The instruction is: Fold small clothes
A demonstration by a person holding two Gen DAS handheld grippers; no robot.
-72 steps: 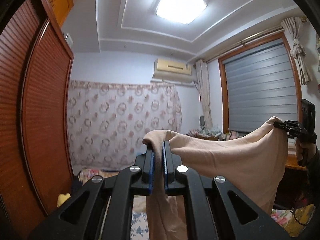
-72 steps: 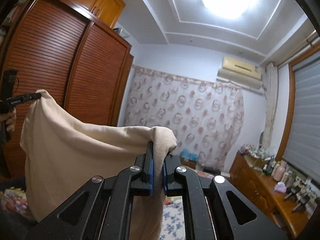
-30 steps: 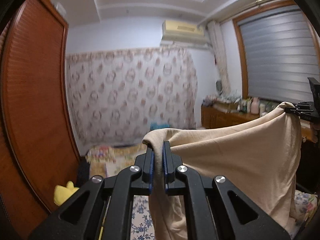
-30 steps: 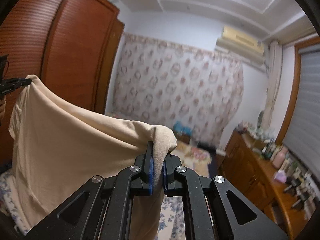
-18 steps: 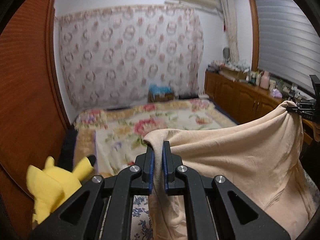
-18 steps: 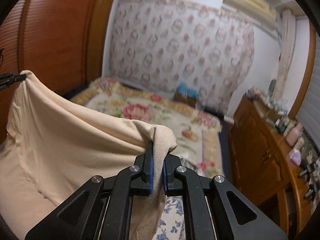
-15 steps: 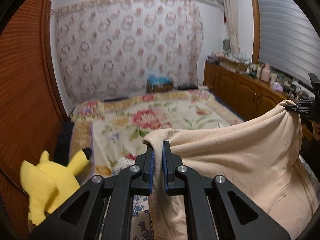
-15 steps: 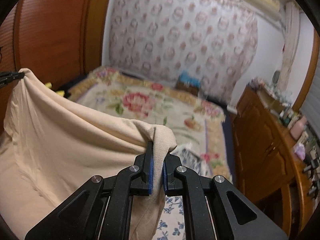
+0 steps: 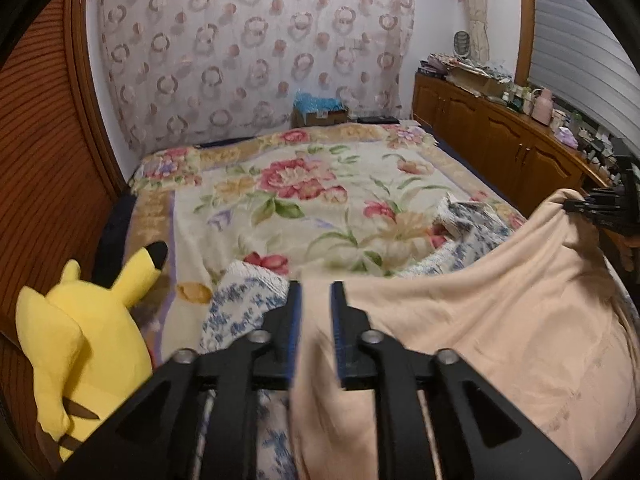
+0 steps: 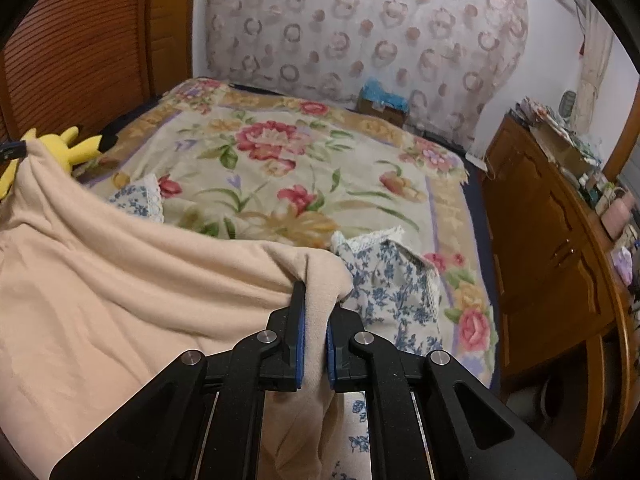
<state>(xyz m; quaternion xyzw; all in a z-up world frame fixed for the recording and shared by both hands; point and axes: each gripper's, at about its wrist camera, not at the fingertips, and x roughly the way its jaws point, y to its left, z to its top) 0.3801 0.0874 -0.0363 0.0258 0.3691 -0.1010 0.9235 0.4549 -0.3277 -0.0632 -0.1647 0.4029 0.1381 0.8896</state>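
Observation:
A beige garment (image 9: 480,320) sags between my two grippers over the bed and rests on it. My left gripper (image 9: 316,292) has its jaws opening; the garment's corner still lies between the parted blue pads, blurred and slack. My right gripper (image 10: 316,292) is shut on the other corner of the beige garment (image 10: 120,280), which bunches above its tips. In the left wrist view the right gripper (image 9: 600,208) shows at the far right, pinching cloth. The left gripper (image 10: 12,150) is just visible at the left edge of the right wrist view.
A floral blanket (image 9: 300,192) covers the bed. A blue-flowered white cloth (image 10: 392,280) lies crumpled under the garment. A yellow plush toy (image 9: 80,332) sits by the wooden wardrobe (image 9: 40,140) on the left. A cluttered wooden cabinet (image 9: 500,140) runs along the right.
Both grippers came down and tilted toward the bed, laying the garment on it. The left jaws have parted and the corner above their tips has dropped. The right stays shut.

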